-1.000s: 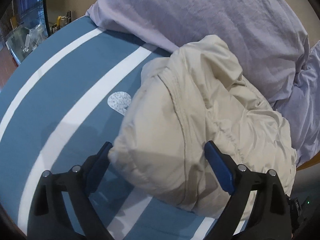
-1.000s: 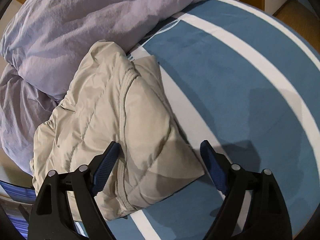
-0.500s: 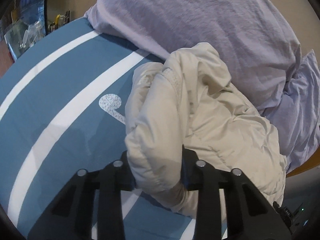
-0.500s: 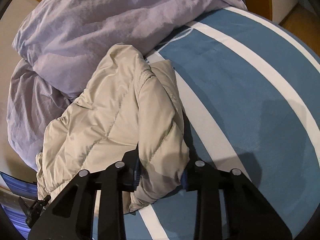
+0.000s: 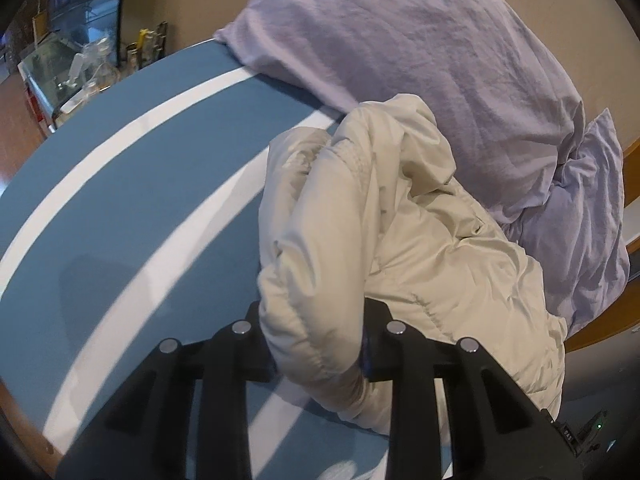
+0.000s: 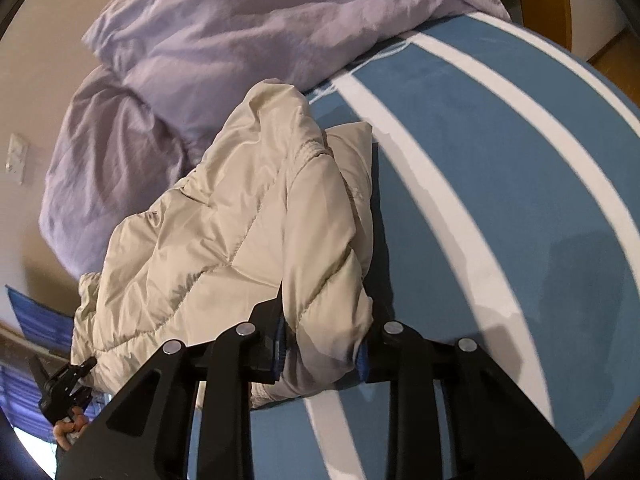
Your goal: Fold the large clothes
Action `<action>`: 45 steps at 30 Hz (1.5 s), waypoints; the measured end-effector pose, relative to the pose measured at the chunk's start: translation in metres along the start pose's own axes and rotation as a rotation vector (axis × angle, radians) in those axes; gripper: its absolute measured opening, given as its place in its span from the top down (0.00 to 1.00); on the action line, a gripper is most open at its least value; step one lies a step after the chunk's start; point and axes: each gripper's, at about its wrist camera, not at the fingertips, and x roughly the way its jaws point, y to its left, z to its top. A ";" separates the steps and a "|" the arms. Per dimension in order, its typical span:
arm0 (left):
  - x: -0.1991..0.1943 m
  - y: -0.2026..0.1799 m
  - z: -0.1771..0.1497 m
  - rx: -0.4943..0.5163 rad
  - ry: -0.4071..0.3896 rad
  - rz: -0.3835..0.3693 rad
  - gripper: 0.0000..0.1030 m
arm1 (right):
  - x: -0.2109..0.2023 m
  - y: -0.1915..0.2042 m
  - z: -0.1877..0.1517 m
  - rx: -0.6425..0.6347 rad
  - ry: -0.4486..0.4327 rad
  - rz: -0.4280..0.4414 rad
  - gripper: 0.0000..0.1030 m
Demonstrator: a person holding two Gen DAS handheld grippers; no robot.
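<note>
A cream quilted puffer jacket [image 5: 404, 248] lies bunched on a blue bed cover with white stripes [image 5: 132, 200]. My left gripper [image 5: 316, 340] is shut on the jacket's near padded edge and holds it lifted off the cover. In the right wrist view the same jacket [image 6: 240, 232] rises from the cover [image 6: 500, 184], and my right gripper [image 6: 322, 344] is shut on another padded edge of it. The fingertips of both grippers are buried in the fabric.
A crumpled lilac duvet [image 5: 420, 52] lies behind the jacket against the wall, also in the right wrist view [image 6: 224, 40]. A glass-topped stand with bottles [image 5: 76, 76] is at the far left. The bed's wooden edge [image 5: 600, 328] runs at right.
Both grippers went from open around the jacket's edges to shut on them. They have since lifted the pinched edges, and the jacket bunches higher off the cover.
</note>
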 end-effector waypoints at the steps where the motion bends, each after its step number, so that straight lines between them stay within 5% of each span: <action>1: -0.005 0.007 -0.003 0.000 0.000 0.002 0.72 | -0.003 -0.001 -0.008 0.001 0.007 0.010 0.74; 12: -0.030 0.057 -0.028 -0.066 -0.001 0.032 0.67 | -0.018 0.010 -0.044 -0.075 0.038 -0.010 0.70; 16: -0.031 0.060 -0.030 -0.096 -0.005 0.061 0.56 | -0.032 0.017 -0.038 -0.118 -0.035 -0.141 0.51; 19: -0.032 0.065 -0.030 -0.111 -0.014 0.063 0.41 | -0.045 0.025 -0.032 -0.188 -0.125 -0.207 0.46; 23: -0.028 0.071 -0.029 -0.150 -0.005 0.040 0.28 | -0.047 0.046 -0.028 -0.268 -0.144 -0.188 0.46; 31: -0.017 0.062 -0.030 -0.183 0.028 0.024 0.21 | -0.019 0.105 -0.055 -0.498 -0.071 -0.167 0.44; 37: -0.007 0.063 -0.034 -0.263 0.034 -0.022 0.24 | 0.010 0.111 -0.074 -0.557 -0.003 -0.226 0.36; 45: -0.017 0.061 -0.028 -0.289 -0.010 -0.089 0.66 | 0.026 0.111 -0.082 -0.601 0.006 -0.271 0.29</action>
